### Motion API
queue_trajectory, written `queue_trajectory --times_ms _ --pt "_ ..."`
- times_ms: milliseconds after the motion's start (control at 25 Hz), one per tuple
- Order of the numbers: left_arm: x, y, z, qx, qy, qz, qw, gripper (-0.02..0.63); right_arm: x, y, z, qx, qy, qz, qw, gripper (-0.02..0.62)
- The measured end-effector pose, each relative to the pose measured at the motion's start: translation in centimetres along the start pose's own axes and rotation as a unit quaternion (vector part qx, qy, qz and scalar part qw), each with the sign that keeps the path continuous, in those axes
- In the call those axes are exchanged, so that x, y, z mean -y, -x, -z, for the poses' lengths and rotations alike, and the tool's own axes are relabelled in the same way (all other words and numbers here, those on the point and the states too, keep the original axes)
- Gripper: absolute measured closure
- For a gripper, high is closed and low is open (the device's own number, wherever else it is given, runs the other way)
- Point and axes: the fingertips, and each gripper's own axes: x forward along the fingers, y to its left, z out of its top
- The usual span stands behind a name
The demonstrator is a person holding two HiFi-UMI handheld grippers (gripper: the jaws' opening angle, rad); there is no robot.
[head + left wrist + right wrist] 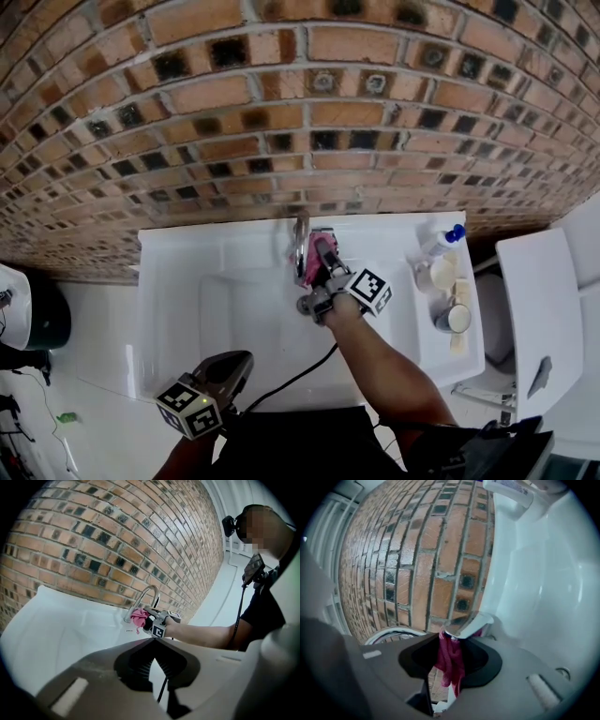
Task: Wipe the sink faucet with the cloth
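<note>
Right gripper [317, 273] is clamping down on the crumpled pink cloth [324, 253], pressing it against the curved chrome faucet [300, 238] mid-frame, over the white ceramic sink [178, 272]. Left gripper [242, 362] is hanging closed and empty, lower left.

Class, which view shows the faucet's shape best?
The left gripper view: the faucet shows side-on as a full arch, the cloth against it. The head view foreshortens it from above; the right gripper view catches only close chrome fragments.
</note>
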Motion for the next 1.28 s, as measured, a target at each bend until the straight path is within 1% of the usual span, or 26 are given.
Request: queue_trajectory --times_ms 80,320,480,560,640,720,800,1000,1120,1280 --pt "0.0 0.2 0.1 0.002 0.002 -0.002 1.0 0.6 -0.6 -0.2 -0.3 0.005 0.005 -0.004 1.0 0.463" --pt "0.1 0.9 0.3 0.008 0.006 -0.008 0.9999 0.6 -1.0 0.5 0.3 -0.012 0.039 -0.01 0.999 0.465" --pt "-0.1 0.7 0.8 0.011 0.015 -0.015 0.9997 0.6 -0.5 1.8 2.4 -0.058 0.095 -0.014 0.994 0.463" --pt "-0.2 0.5 1.1 0.008 0.008 -0.021 0.9997 0.6 1.0 2.4 4.3 -0.093 0.104 0.009 0.99 0.463" --pt "-0.1 0.3 1.4 0.003 -0.005 -0.026 0.9997 0.6 3.0 2.5 6.0 -0.124 0.094 0.032 0.987 0.465" --pt "0.1 0.2 1.4 0.0 -0.004 -0.03 0.9995 0.6 4.6 2.0 6.7 -0.138 0.072 0.046 0.987 0.465" --pt "0.1 0.2 1.5 -0.001 0.001 -0.036 0.9994 0.6 5.4 1.0 6.8 -0.14 0.053 0.049 0.987 0.463" --pt "-0.4 0.3 1.7 -0.001 0.01 -0.056 0.9984 0.6 6.2 -1.2 6.3 -0.153 0.034 0.054 0.986 0.463" --pt "-0.4 0.3 1.7 -0.001 0.016 -0.065 0.9977 0.6 6.0 -1.9 5.9 -0.147 0.031 0.054 0.987 0.463" --pt "-0.3 0.0 1.8 0.0 0.019 -0.063 0.9978 0.6 5.7 -2.3 5.3 -0.125 0.01 0.048 0.991 0.463"
